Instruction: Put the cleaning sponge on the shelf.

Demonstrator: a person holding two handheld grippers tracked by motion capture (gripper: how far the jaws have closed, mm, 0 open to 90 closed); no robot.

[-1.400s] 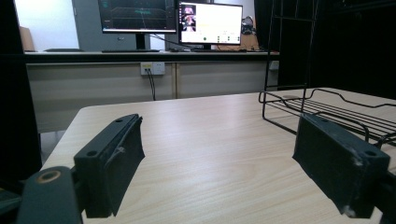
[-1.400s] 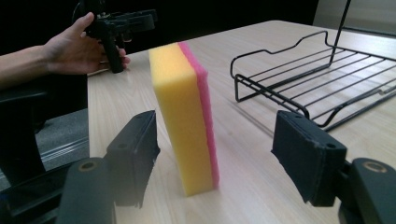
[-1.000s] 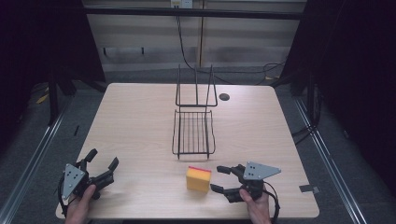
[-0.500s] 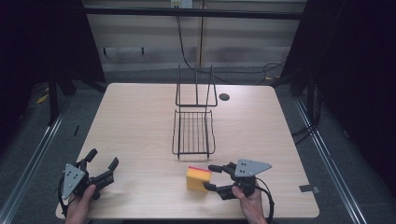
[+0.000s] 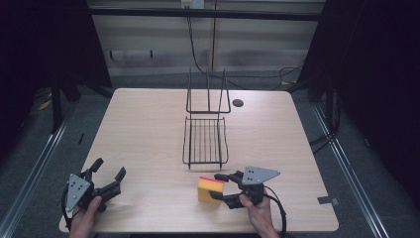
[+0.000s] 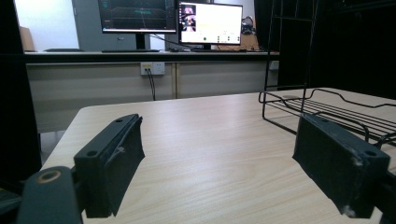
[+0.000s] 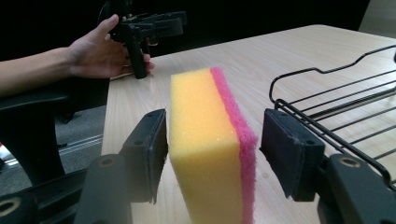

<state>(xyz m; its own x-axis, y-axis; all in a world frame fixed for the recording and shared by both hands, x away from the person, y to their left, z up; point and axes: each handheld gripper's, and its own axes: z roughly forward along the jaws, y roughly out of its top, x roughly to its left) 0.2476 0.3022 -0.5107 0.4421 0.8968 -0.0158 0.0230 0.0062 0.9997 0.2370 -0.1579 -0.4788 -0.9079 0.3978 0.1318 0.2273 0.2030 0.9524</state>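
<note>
A yellow sponge with a pink scrub side stands on edge on the wooden table, near the front. My right gripper reaches it from the right with a jaw on each side. In the right gripper view the sponge stands between the jaws of the right gripper, which have just been closing. The left pad is at the yellow face and a gap remains at the pink side. My left gripper rests at the table's front left, open, with nothing between the jaws of the left gripper.
A black wire rack with an upright back frame stands at the table's middle, just behind the sponge. A dark round hole sits at the back right. Monitors stand on a desk beyond the far edge.
My right gripper has slid left until its jaws straddle the sponge, and the jaws have narrowed. The sponge and the left gripper have stayed put.
</note>
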